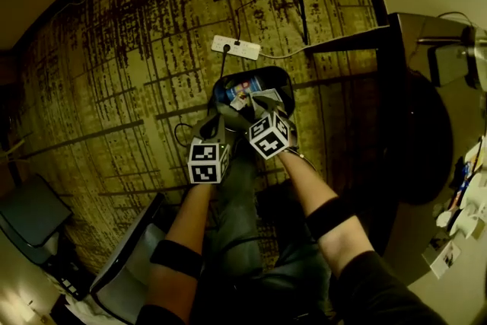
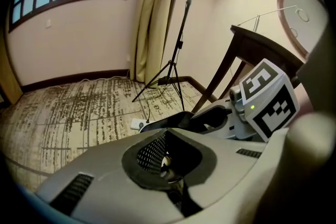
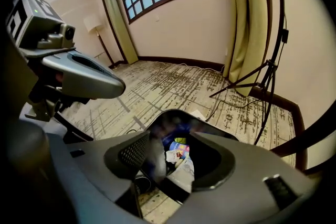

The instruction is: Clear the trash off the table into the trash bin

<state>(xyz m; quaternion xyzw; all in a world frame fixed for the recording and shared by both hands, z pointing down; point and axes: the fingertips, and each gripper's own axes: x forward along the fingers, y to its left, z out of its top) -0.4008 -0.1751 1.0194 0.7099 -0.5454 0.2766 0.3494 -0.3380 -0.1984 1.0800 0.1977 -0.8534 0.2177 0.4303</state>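
While the right gripper (image 1: pixel 259 104) hangs released over the trash bin (image 1: pixel 288 84), left gripper (image 1: pixel 219 122) clenched shut, drops belong squarely above its opening.

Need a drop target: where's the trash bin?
Head view, centre: the trash bin stands on the carpet at the right gripper's tips, near the white power strip.

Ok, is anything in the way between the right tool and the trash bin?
Nothing visible blocks it. The right tool hangs open directly over the trash bin, looking straight at the trash inside. A dark blurred streak shows between its jaws; I can't tell what it is.
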